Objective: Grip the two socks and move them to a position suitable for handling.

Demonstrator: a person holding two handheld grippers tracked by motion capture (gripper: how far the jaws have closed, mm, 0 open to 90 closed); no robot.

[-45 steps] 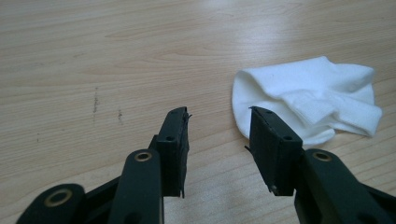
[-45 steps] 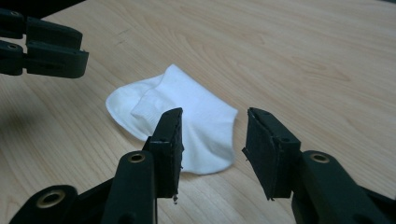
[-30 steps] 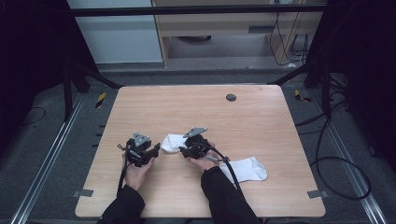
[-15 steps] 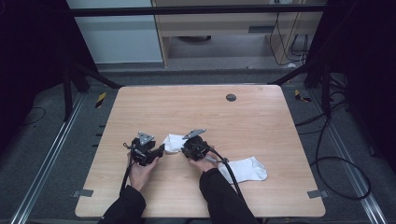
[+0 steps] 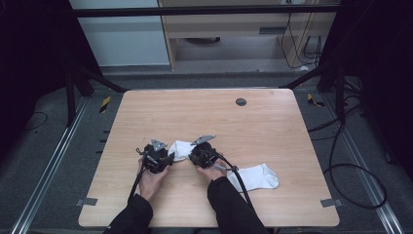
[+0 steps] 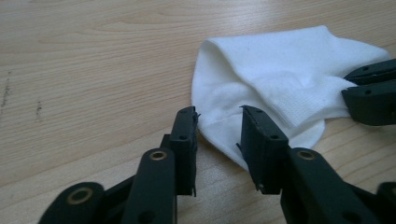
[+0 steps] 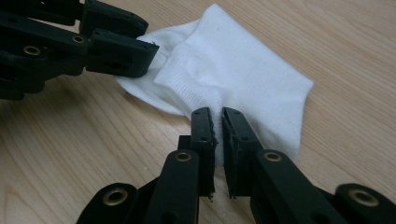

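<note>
A small white sock (image 5: 180,147) lies crumpled on the wooden table (image 5: 219,122) between my two grippers. My left gripper (image 6: 218,112) is at the sock's left edge. Its jaws have just been closing and still stand apart, with the sock's (image 6: 261,79) rim between them and the pads not pressing. My right gripper (image 7: 217,114) has closed down on a fold of the sock (image 7: 233,70) from the other side and pinches it. In the high view the left gripper (image 5: 169,157) and the right gripper (image 5: 191,155) face each other across the sock.
A second white sock (image 5: 255,176) lies flat to the right, near the right forearm and the trailing cable. A dark round grommet (image 5: 240,102) sits at the table's far side. Bare wood surrounds the hands.
The left gripper has edged right, up to the sock. Its jaws have narrowed. The right gripper has kept its place, pinched on the sock.
</note>
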